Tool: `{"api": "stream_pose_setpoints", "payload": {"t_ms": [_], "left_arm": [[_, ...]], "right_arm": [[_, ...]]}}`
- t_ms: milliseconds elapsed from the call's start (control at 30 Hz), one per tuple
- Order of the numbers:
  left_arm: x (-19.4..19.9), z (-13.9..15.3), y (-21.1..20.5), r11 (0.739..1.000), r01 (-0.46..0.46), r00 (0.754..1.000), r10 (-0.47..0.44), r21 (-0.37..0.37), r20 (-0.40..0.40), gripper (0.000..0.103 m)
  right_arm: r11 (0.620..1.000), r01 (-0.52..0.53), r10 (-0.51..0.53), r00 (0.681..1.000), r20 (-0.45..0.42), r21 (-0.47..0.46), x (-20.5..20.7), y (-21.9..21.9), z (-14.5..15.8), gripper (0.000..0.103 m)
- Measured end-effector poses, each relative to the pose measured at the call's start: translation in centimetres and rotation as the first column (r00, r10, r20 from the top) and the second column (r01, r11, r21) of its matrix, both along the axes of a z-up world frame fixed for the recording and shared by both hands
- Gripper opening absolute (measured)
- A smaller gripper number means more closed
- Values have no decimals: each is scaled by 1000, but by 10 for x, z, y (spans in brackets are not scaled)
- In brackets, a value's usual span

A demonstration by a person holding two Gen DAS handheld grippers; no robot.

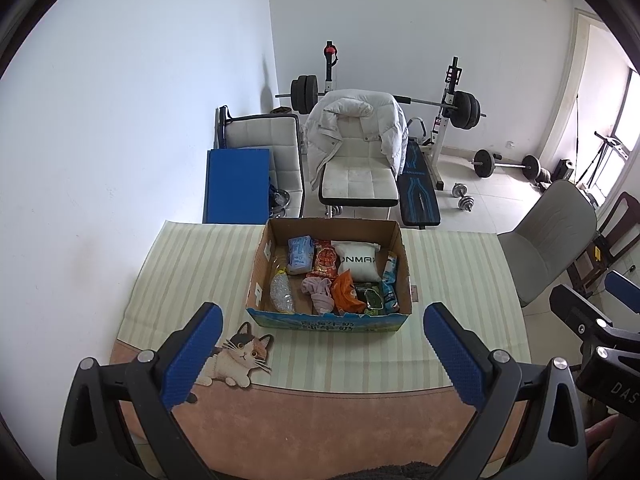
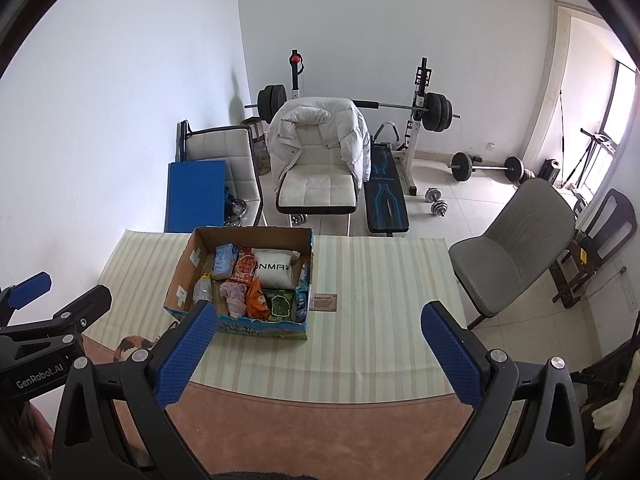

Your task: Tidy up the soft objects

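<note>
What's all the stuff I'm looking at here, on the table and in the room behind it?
Cardboard box: one, brown with a blue printed front, on the table.
Packets and soft items: about nine, mixed colours, inside the box, among them a white pouch, a pink cloth, an orange packet and a clear bag.
Table mat: one, pale green stripes with a cat picture, covering the table.
White chair: one, behind the table, a white puffer jacket draped over it.
Grey chair: one, right of the table.
Weight bench with barbell: one, black and blue, by the far wall.
Left gripper: blue pads, open, empty.
Right gripper: blue pads, open, empty.
</note>
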State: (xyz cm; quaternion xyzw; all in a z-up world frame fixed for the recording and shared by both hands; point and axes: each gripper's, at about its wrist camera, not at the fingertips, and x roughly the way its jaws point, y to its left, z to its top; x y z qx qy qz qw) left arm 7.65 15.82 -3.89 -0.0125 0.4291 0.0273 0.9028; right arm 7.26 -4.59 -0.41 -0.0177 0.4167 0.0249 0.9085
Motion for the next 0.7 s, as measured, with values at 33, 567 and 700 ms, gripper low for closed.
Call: {"api": "stream_pose_setpoints", "payload": {"t_ms": [33,567,700], "left_arm": [[0,0,0,1000,0,1000,0,-1,0,103],[-1,0,-2,1000,-3,1000,3,-2,2,103],[-3,1,-4,1000,6,1000,-6,-1,-1,103]], "right_arm": [[1000,1,-1,1000,-1,1,0,0,0,103],[1000,16,-16,1000,7,4,-3,-3,-1,103],[1000,28,-28,1000,8,2,-4,-4,-1,103]]}}
